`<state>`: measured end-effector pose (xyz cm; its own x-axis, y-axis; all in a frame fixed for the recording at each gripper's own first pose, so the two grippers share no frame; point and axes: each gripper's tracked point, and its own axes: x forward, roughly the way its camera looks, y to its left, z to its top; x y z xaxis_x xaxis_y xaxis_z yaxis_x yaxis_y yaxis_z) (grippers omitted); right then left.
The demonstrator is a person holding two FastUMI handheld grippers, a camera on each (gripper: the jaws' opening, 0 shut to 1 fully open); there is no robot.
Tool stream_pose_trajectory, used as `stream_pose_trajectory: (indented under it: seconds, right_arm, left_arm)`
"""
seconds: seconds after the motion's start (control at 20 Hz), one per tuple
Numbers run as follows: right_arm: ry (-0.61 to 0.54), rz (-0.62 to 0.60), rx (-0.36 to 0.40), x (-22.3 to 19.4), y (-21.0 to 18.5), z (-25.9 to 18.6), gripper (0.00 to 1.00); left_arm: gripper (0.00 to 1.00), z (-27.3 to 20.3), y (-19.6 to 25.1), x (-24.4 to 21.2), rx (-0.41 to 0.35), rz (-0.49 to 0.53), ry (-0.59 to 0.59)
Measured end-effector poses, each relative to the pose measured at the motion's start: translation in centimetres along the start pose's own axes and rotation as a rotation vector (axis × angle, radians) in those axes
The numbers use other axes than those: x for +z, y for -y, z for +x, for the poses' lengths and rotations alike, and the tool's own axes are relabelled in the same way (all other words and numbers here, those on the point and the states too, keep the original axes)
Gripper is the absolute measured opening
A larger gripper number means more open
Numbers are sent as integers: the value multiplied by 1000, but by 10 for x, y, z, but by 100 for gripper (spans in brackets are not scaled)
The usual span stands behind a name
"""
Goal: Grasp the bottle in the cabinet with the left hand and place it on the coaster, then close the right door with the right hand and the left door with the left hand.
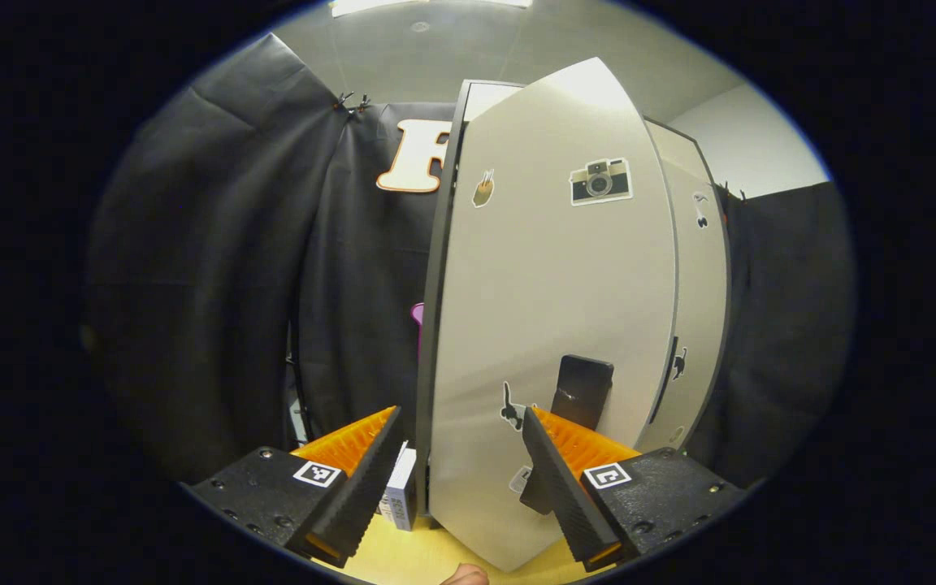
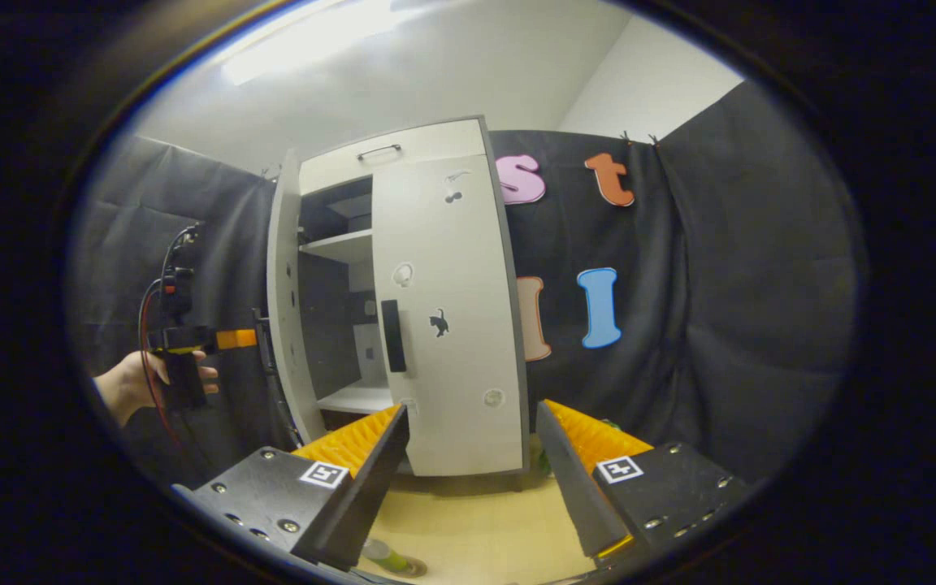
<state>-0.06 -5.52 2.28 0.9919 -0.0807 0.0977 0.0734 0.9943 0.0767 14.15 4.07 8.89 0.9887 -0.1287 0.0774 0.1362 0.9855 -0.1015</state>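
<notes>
Left gripper (image 1: 456,479), jaws wide and empty, straddles the left door (image 1: 549,325) edge to push it; right door (image 2: 448,325) shut; green-based bottle (image 2: 387,556) at 6 o'clock of right gripper (image 2: 472,479), also wide, empty

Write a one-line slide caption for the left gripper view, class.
Open left claw straddles the edge of the cabinet's half-open left door, beside its black handle; the right door looks shut.

One cabinet (image 2: 403,301) with two doors is seen at the centre of the right gripper view. Two grippers are counted, and one bottle (image 2: 383,555) at the lower edge.
</notes>
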Motion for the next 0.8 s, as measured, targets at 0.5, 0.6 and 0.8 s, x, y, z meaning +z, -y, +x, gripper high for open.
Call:
stream_pose_trajectory:
  seconds: [0.5,0.6,0.8]
  right_arm:
    - [-54,-63,-39,-10,-34,-3,95]
    - [-53,-46,-38,-7,-38,-1,95]
    - [-19,-77,-20,3,-53,4,95]
  left_arm:
    - [93,-8,18,-27,-74,2,-62]
    - [90,-25,16,-22,-60,10,-47]
    - [96,-38,-13,2,60,55,35]
